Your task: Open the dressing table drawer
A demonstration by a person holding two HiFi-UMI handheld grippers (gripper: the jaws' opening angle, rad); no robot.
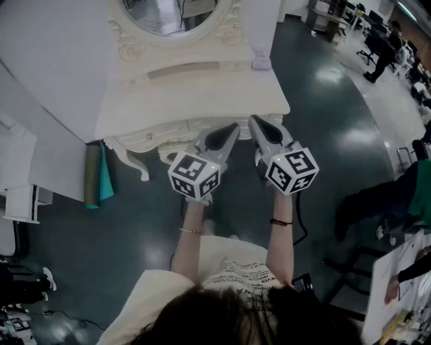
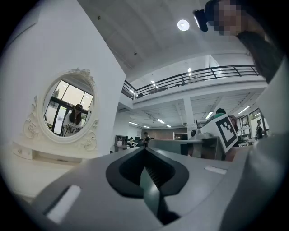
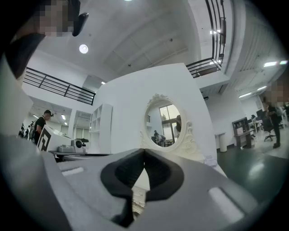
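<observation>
The white dressing table [image 1: 195, 94] stands ahead of me, its oval mirror [image 1: 172, 13] at the back. The carved drawer front [image 1: 176, 132] under the top looks closed. Both grippers are held level, side by side, at the table's front edge. My left gripper [image 1: 234, 126] points at the edge right of the middle; in its own view the jaws [image 2: 144, 149] meet at the tips with nothing between them. My right gripper [image 1: 254, 120] sits just to its right, also shut and empty [image 3: 144, 150]. The mirror shows in both gripper views [image 2: 67, 108] [image 3: 166, 124].
Green and teal rolls [image 1: 97, 176] lean by the table's left leg, beside a white partition [image 1: 40, 101]. A small lilac item [image 1: 261, 64] lies on the top's right back corner. A seated person [image 1: 397, 199] and a white desk [image 1: 397, 290] are at right.
</observation>
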